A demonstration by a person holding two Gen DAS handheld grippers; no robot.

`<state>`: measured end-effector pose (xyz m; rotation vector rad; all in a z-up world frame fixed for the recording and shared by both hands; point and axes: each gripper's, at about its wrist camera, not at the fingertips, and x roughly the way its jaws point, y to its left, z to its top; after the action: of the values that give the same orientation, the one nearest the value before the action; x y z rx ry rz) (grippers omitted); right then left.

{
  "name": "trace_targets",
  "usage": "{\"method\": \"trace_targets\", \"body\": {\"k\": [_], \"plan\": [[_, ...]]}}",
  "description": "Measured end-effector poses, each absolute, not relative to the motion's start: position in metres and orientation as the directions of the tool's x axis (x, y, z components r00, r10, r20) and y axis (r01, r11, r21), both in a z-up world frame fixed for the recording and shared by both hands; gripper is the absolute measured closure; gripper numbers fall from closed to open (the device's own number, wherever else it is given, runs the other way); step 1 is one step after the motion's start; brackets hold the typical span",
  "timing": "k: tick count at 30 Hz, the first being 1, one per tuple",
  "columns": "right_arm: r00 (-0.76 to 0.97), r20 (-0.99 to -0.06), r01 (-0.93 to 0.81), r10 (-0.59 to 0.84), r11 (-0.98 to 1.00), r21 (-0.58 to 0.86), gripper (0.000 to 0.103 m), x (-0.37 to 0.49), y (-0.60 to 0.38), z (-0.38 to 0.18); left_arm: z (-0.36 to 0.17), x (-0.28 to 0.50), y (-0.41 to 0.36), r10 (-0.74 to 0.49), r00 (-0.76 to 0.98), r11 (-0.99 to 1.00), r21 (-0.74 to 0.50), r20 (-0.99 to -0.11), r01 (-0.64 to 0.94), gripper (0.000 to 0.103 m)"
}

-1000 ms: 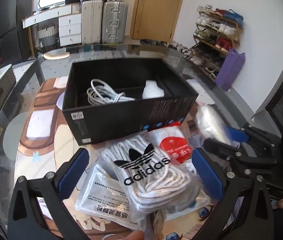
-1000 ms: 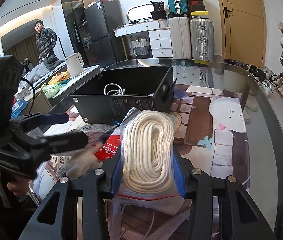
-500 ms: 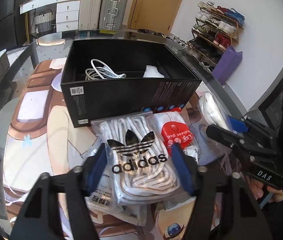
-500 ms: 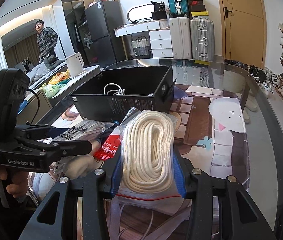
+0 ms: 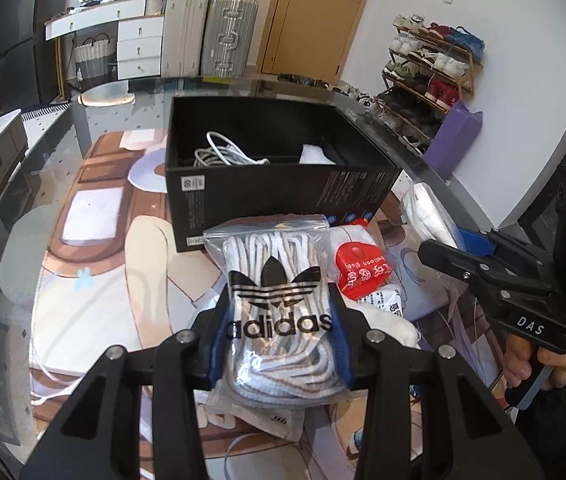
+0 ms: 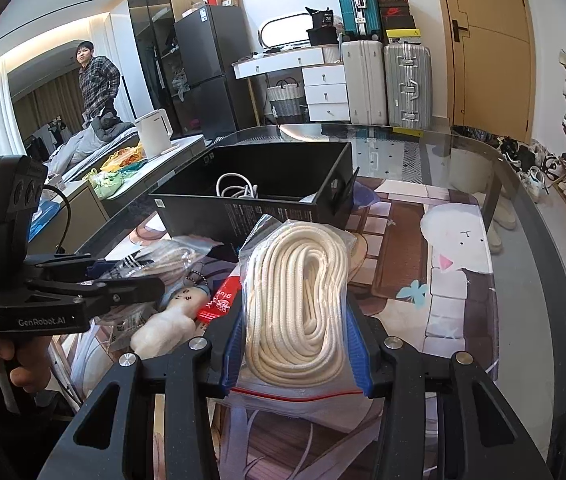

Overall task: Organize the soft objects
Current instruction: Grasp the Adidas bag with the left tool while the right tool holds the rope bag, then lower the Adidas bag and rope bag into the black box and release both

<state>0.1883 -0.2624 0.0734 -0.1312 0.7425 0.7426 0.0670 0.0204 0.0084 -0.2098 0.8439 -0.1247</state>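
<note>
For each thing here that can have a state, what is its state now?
Left gripper: jaws closing, pads pressing the adidas bag.
Adidas bag of laces: sealed, gripped.
Right gripper: shut on the bag of white rope.
Bag of white rope: zip closed, gripped.
Black box: open, holding a white cable.
Door: closed.

Box floor (image 5: 267,148) mostly hidden behind near wall.

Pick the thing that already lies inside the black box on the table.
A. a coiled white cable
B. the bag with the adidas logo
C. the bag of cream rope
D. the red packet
A: a coiled white cable lies in the black box, while the packet and both bags are outside it, nearer the cameras.
</note>
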Motion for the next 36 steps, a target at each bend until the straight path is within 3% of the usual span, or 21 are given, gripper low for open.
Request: {"method": "trace_targets", "body": {"k": [19,36], "plan": [[0.536,-0.602,-0.695,0.591,0.714,0.083,0.058,0.184,-0.247,0.110,0.062,0.065,0.045,-0.173,0.796,0.973,-0.226,-0.580,0.046,0.062],[0.542,-0.609,-0.706,0.579,0.707,0.044,0.058,0.222,-0.201,0.122,0.069,0.117,0.063,-0.103,0.834,0.983,-0.182,-0.542,0.004,0.062]]}}
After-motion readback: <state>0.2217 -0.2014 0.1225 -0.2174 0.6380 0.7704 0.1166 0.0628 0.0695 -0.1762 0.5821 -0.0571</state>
